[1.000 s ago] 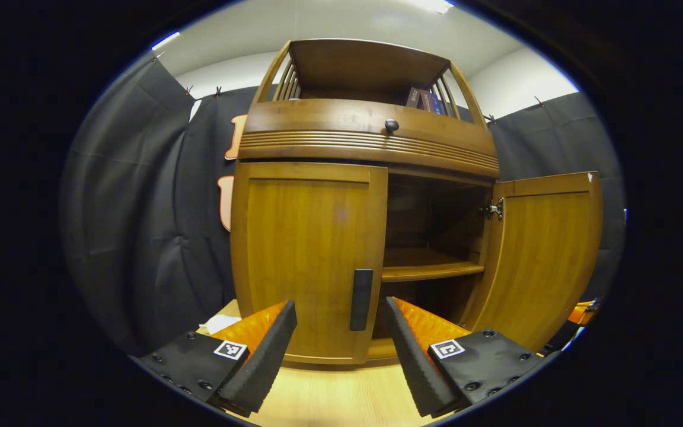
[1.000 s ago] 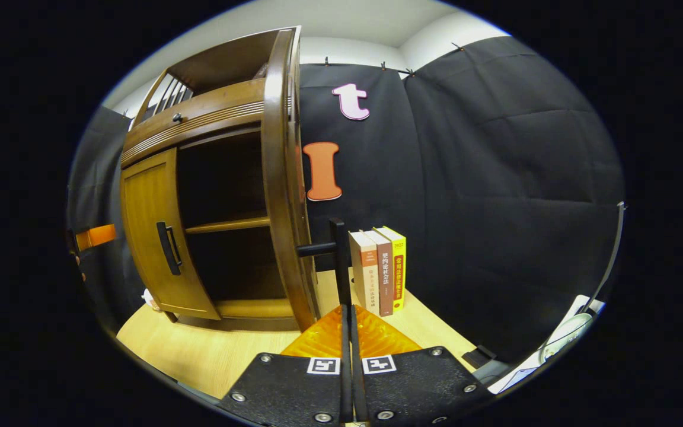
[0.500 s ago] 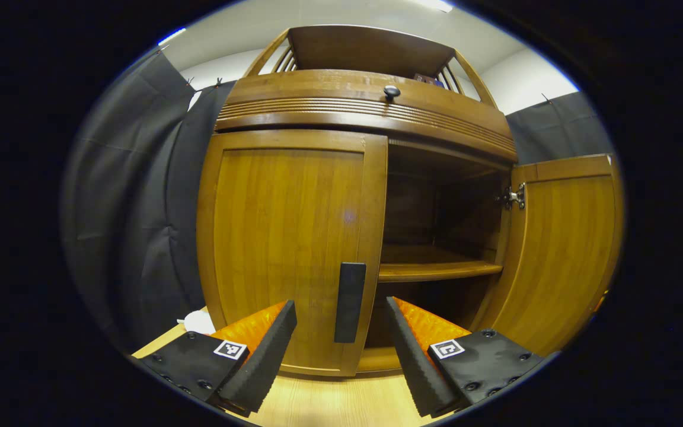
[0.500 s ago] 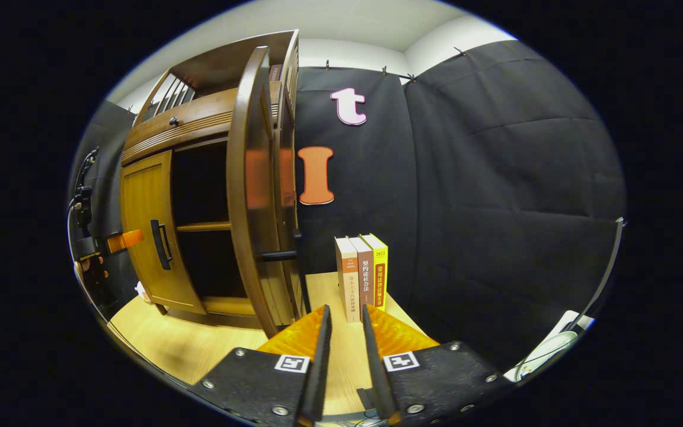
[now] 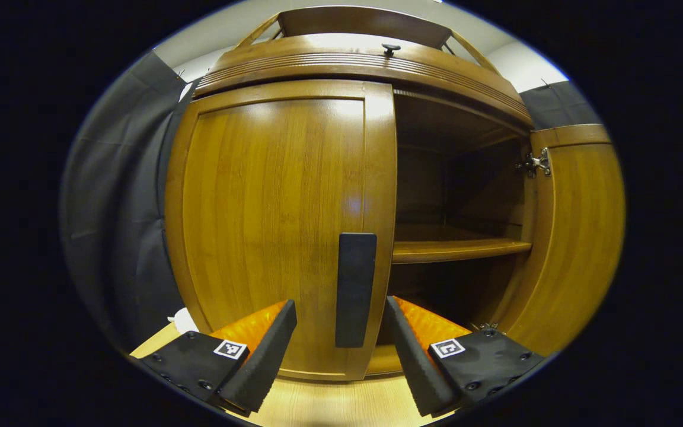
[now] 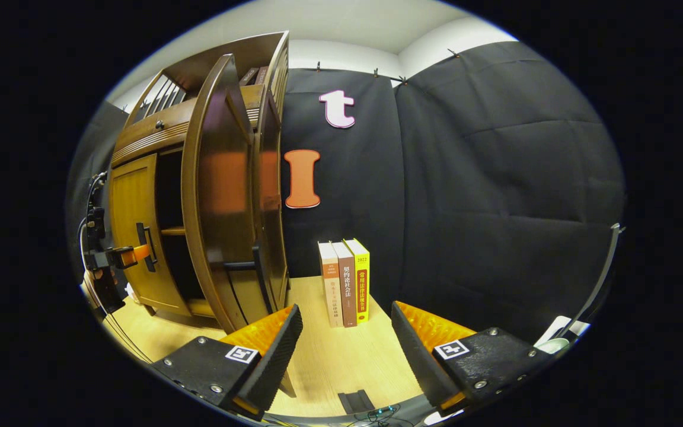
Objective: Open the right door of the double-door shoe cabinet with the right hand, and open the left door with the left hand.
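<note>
Standing upright, the black handle (image 5: pixel 355 289) on the closed left door (image 5: pixel 282 219) lies between the left gripper (image 5: pixel 341 350)'s wide-spread fingers, untouched. Beside the right gripper (image 6: pixel 346 350), also spread wide and empty, the right door (image 6: pixel 220 196) is swung out, up-left of its fingers.

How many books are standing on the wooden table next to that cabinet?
3. They stand upright side by side against the black cloth: a tan-spined book on the left, a brown-spined book in the middle, a yellow-spined book on the right. Others may sit on the cabinet's top shelf.
</note>
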Demonstrator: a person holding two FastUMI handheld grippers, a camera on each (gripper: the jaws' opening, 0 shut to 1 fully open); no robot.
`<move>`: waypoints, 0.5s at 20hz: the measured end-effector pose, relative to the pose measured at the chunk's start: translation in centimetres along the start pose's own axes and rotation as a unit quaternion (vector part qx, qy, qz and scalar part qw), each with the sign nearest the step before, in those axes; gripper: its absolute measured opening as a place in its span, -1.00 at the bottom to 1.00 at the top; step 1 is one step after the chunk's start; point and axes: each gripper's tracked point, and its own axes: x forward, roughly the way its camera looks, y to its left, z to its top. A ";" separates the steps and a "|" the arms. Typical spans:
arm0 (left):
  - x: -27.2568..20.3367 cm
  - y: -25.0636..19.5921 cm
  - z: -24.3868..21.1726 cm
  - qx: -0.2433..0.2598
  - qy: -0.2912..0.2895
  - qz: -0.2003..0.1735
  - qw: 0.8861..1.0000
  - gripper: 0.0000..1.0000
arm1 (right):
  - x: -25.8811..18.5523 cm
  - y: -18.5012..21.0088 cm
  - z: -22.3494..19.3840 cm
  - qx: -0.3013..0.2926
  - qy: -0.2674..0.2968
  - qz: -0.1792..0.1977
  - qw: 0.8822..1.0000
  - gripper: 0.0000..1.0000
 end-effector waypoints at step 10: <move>3.2 -0.3 -0.8 -0.016 -0.008 -0.004 1.000 0.51 | 0.0 -1.2 0.1 0.000 0.005 -0.014 1.000 0.85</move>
